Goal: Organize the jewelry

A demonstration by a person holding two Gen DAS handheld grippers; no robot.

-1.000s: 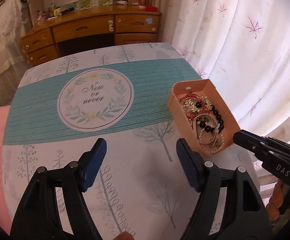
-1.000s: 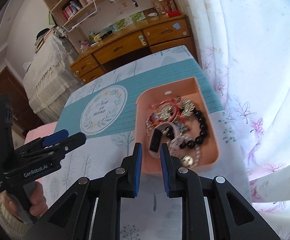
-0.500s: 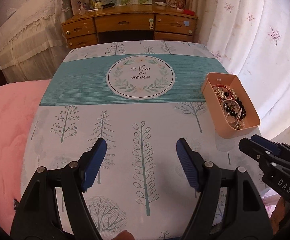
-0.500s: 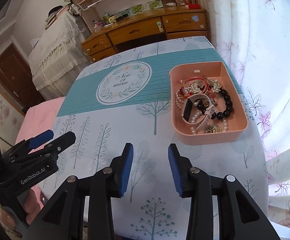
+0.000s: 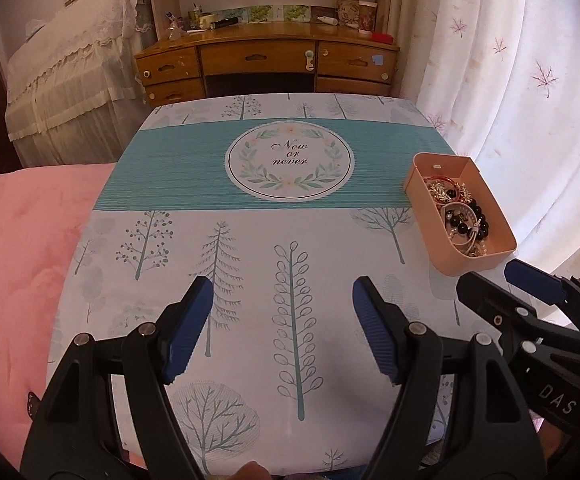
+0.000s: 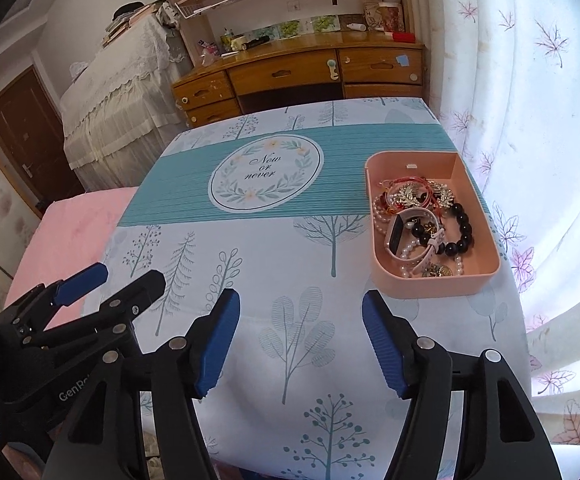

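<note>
Tablecloth (image 6: pixel 250 264): pink tray (image 6: pixel 486 236) w/ jewelry (image 6: pixel 422 224), long axis near-far; both tongs (L (image 5: pixel 282 334), R (image 6: pixel 298 344)) wide open, empty.

One pink tray (image 6: pixel 378 264), one black bead bracelet (image 6: pixel 463 227), one watch (image 6: pixel 395 235), two grippers.

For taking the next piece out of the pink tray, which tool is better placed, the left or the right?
Probably the right tool. The pink tray lies just ahead of it, slightly to its right. The left tool faces the bare tablecloth, with the tray farther off to its side. Both are open and empty.
</note>
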